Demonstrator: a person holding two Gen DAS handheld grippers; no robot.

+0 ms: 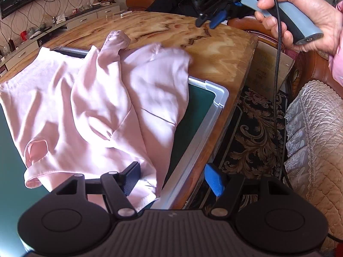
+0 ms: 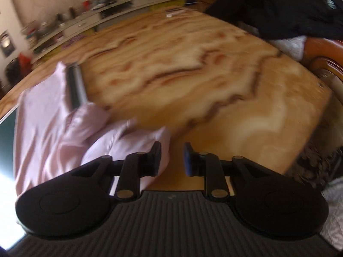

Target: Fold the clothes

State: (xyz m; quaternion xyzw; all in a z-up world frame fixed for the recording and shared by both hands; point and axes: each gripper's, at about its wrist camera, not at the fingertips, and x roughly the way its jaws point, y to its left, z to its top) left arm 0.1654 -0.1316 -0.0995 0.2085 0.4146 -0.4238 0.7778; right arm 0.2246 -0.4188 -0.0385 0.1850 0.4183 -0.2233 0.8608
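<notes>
A pale pink garment [image 1: 96, 98] lies rumpled, partly folded, across a green board with a white frame [image 1: 214, 98] on the marbled table [image 1: 214, 49]. My left gripper [image 1: 173, 178] stands open at the garment's near hem; its black finger [image 1: 133, 177] is over the cloth and its blue finger [image 1: 214, 180] is past the board's edge. A hand holds my right gripper [image 1: 208, 21] in the air above the table's far right side, clear of the cloth. The right wrist view is blurred: the right gripper [image 2: 172, 159] shows a gap with nothing in it, and the garment [image 2: 53, 128] lies to its left.
The table's right edge [image 1: 246, 68] drops to a patterned carpet [image 1: 253, 132]. A quilted sofa cover [image 1: 317, 139] is at the right and brown leather chairs [image 1: 310, 68] are behind. A dark garment [image 2: 278, 10] lies past the table's far right. A low cabinet with clutter [image 1: 64, 21] lines the wall.
</notes>
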